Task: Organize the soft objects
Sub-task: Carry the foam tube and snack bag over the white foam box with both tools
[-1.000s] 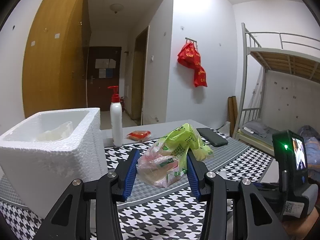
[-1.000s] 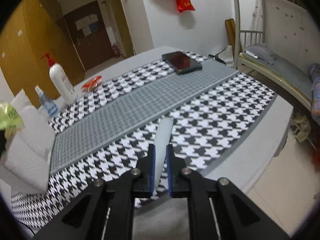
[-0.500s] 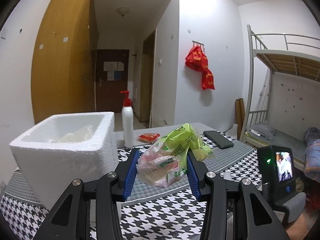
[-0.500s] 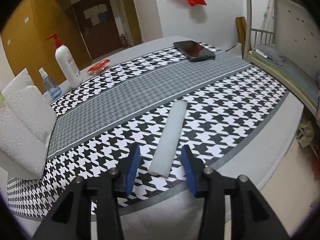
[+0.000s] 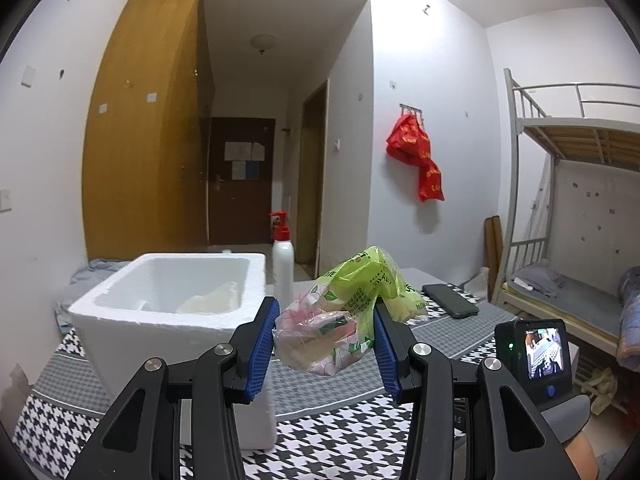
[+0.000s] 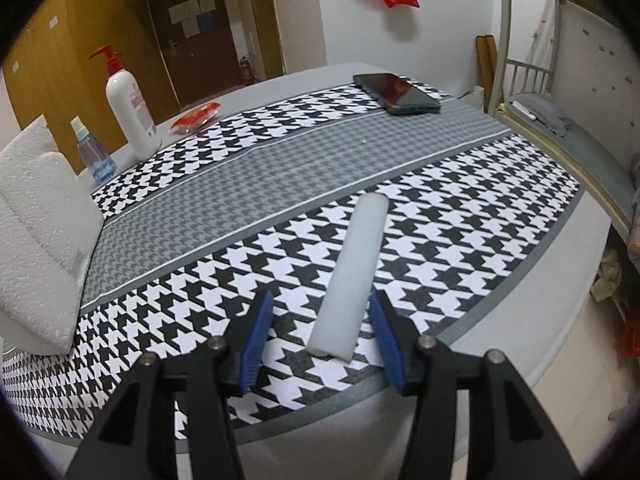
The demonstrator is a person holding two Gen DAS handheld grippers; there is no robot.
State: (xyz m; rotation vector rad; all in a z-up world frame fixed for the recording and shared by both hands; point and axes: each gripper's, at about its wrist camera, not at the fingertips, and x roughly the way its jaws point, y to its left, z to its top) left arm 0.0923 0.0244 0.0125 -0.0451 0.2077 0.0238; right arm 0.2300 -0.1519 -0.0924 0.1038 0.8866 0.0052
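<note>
Since a second ago my right gripper (image 6: 320, 336) has let go of the white foam strip (image 6: 352, 276) and spread wide; the strip, then pinched upright between my pads, now lies flat on the houndstooth tablecloth (image 6: 460, 216), its near end between my blue pads and touching neither. My left gripper (image 5: 324, 344) has swung closer to the white foam box (image 5: 168, 320), which now sits just left of my fingers and fills more of the view.

My left jaws are clamped on a crumpled plastic bag (image 5: 344, 312), green above and pink-printed below, held in the air beside the box's right wall. Inside the box lies something pale and crinkled (image 5: 212, 300), perhaps another bag; I can't make it out clearly.

A white pump bottle (image 6: 130, 112) with a red top stands behind the box, a small blue spray bottle (image 6: 94, 156) near it, a red packet (image 6: 196, 116) further along, and a dark phone (image 6: 396, 94) at the far edge of the cloth.
</note>
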